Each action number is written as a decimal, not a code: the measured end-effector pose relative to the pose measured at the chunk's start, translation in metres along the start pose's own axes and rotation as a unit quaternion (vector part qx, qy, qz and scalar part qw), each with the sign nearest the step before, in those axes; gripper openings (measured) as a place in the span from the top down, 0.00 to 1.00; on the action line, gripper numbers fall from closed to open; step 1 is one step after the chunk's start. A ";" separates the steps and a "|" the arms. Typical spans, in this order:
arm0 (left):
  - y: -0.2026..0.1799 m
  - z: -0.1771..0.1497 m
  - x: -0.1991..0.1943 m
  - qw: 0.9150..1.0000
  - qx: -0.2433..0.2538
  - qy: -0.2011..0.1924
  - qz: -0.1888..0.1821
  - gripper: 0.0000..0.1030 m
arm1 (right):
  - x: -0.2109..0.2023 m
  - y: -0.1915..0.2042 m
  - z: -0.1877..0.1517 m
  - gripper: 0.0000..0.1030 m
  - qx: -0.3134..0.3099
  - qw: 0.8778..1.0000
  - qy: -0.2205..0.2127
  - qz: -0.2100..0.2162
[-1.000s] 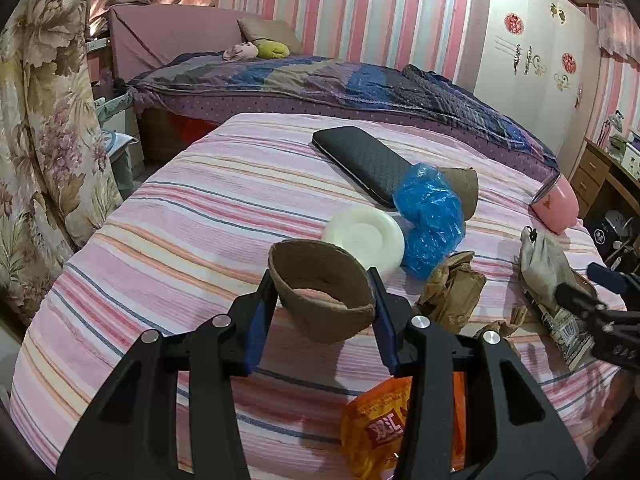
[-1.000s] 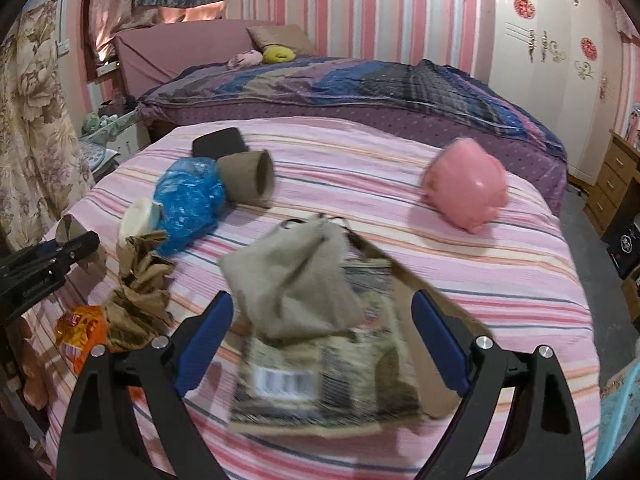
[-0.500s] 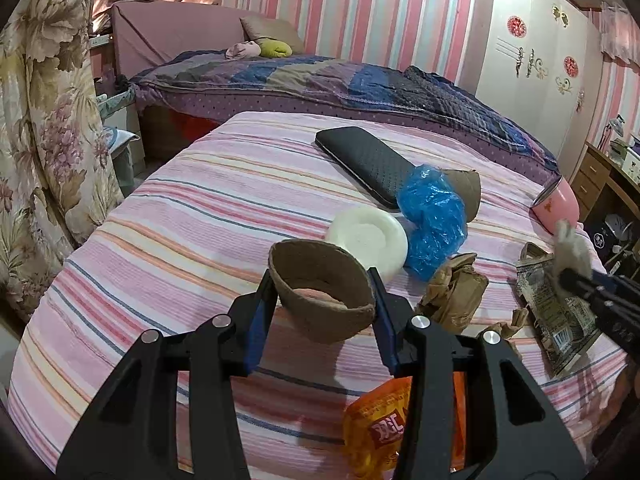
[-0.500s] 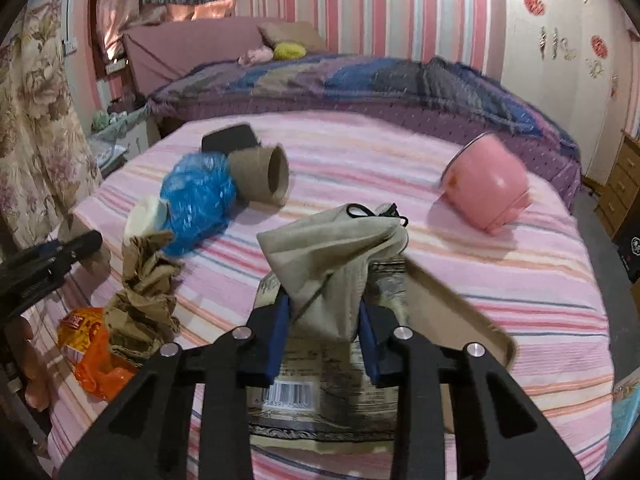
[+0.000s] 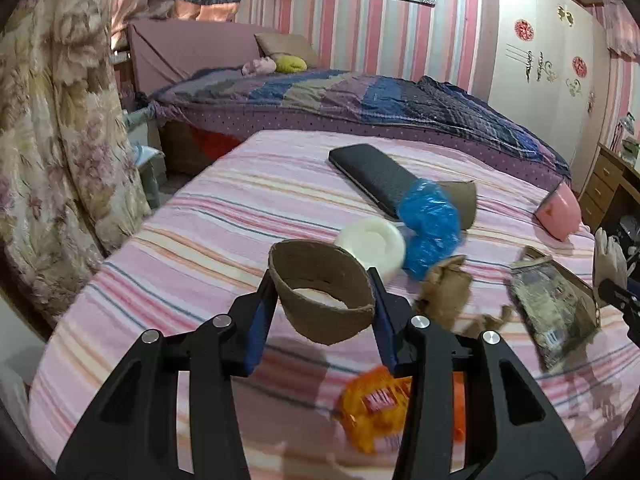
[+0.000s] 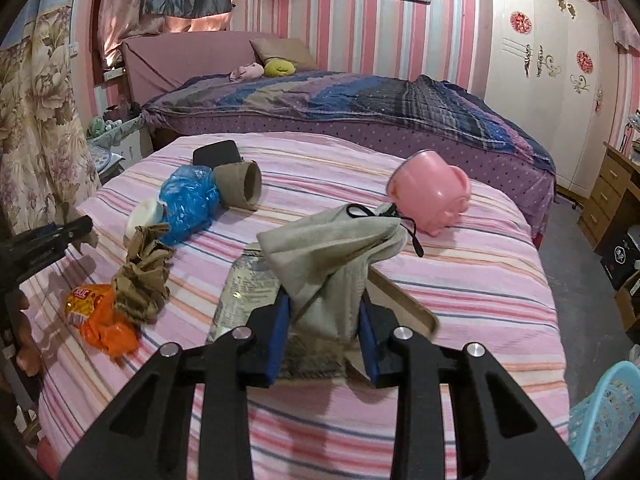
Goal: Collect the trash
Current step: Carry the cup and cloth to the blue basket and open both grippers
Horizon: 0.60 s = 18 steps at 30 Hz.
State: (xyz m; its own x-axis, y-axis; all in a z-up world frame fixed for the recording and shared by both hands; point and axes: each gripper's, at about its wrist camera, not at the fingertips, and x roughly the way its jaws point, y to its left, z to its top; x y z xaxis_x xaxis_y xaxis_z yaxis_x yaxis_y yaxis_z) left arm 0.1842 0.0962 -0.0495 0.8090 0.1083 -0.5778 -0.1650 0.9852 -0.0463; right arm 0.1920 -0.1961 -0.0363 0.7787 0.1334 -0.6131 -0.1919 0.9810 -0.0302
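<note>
Change, right: a second ago the right gripper (image 6: 323, 322) stood wide around the beige cloth pouch (image 6: 332, 256) lying on the printed wrapper (image 6: 244, 300); the jaws have since closed and now pinch the pouch, which hangs raised above the wrapper.
Change, left: the left gripper (image 5: 322, 308) clamps the brown paper cup sleeve (image 5: 322, 300) exactly as before, though the bed now sits lower and blurred in its view.
Pose: both grippers point forward and downward over the pink striped bed (image 6: 460, 280); the left one shows at the left edge of the right wrist view.
Pouch: soft, creased fabric with a thin black drawstring, bunched between the blue pads.
Sleeve: stiff, rough cardboard ring, open end up, held off the bed.
Remaining on the bed: crumpled brown paper (image 6: 140, 280), glossy orange snack bag (image 6: 100, 320), wrinkled blue plastic bag (image 6: 188, 200), white round lid (image 5: 372, 240), second brown sleeve (image 6: 240, 184) on its side, black flat case (image 5: 372, 172), smooth pink plastic pot (image 6: 432, 196) tipped over.
</note>
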 end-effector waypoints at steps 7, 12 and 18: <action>-0.026 0.001 -0.060 0.999 0.015 -0.047 -0.005 0.58 | -0.024 -0.015 -0.005 0.69 0.005 1.000 -0.013 -0.003; -0.055 0.000 -0.090 0.997 0.019 -0.067 -0.021 0.58 | -0.052 -0.030 -0.010 0.69 -0.002 1.000 -0.023 -0.012; -0.098 -0.004 -0.113 0.995 0.041 -0.080 -0.042 0.58 | -0.082 -0.064 -0.021 0.69 -0.001 0.999 -0.027 -0.038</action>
State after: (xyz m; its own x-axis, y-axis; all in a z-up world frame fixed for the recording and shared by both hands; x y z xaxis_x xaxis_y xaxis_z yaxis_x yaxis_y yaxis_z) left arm 0.1072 -0.0135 0.0173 0.8986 0.0385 -0.4371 -0.0521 0.9985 -0.0192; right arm 0.1276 -0.2725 -0.0006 0.8222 0.0655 -0.5654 -0.1312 0.9884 -0.0762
